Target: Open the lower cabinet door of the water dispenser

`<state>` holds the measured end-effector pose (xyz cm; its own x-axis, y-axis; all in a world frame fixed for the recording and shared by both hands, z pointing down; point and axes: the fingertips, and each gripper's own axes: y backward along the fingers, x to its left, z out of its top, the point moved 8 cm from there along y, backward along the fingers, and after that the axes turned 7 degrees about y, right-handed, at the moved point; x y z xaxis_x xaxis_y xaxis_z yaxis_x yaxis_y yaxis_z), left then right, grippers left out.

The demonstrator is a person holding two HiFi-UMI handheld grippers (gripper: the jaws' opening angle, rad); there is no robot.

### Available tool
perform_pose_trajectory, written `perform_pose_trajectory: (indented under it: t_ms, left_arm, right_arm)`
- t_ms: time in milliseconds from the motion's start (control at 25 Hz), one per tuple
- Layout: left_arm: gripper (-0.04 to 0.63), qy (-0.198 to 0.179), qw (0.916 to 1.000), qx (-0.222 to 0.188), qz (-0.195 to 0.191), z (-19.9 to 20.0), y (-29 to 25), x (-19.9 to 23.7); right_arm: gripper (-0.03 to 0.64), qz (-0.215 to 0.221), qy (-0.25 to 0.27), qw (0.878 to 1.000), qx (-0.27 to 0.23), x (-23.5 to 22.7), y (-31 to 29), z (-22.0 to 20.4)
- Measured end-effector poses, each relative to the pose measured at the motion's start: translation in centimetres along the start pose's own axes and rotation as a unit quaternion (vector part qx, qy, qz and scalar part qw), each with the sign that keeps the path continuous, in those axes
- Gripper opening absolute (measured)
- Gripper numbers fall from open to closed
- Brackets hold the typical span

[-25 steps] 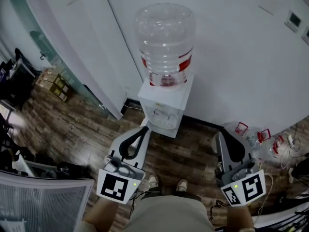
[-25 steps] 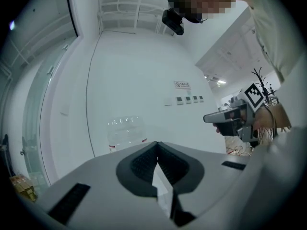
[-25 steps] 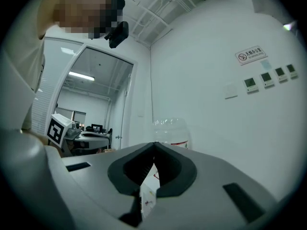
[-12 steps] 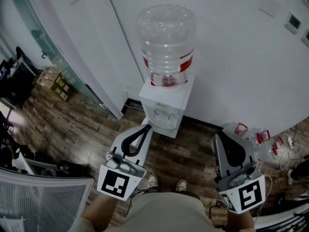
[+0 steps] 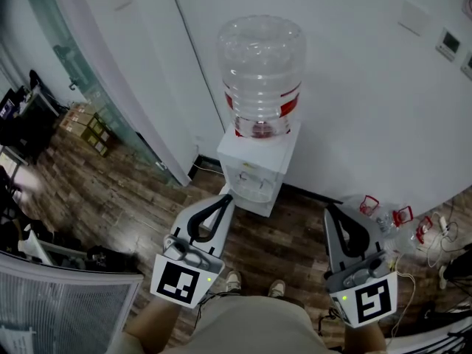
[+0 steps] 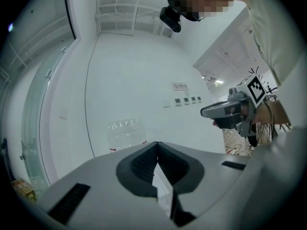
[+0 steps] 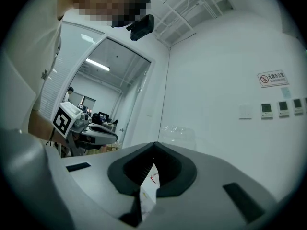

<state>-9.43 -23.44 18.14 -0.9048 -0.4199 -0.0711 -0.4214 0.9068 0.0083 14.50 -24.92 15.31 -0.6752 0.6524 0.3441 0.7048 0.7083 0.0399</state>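
The white water dispenser (image 5: 255, 169) stands against the wall, a clear bottle (image 5: 262, 72) with a red label on top. Seen from steeply above, its lower cabinet door is hidden; only the top and tap recess show. My left gripper (image 5: 226, 197) is shut and empty, its tips a short way in front of the dispenser's base. My right gripper (image 5: 329, 210) is also shut and empty, off to the right of the dispenser. In the left gripper view the bottle (image 6: 125, 133) shows above the shut left gripper (image 6: 157, 144). In the right gripper view it (image 7: 177, 134) shows faintly beyond the shut right gripper (image 7: 154, 144).
A glass partition (image 5: 70, 57) runs along the left, with cardboard boxes (image 5: 87, 122) at its foot. Red clips and cables (image 5: 402, 216) lie on the wood floor at the right. A grey mesh thing (image 5: 66, 308) fills the lower left. The person's shoes (image 5: 254, 282) are between the grippers.
The right gripper has rolled so its marker cube now sits squarer, and it has shifted slightly. The left gripper has hardly moved. Both stay shut.
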Motion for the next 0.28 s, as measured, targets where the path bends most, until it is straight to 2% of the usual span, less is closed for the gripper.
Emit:
perform_pose_trajectory:
  t_ms: [120,280]
  left_arm:
    - [0.006,-0.001,1.0,0.004,0.004,0.02,0.39,-0.11]
    - [0.006,0.002,1.0,0.007,0.004,-0.09,0.71,-0.12]
  right_arm:
    - [0.006,-0.011,-0.012,1.0,-0.01,0.12,-0.19,0.5]
    - [0.006,-0.005,-0.014,1.0,-0.008,0.33,0.01,0.54]
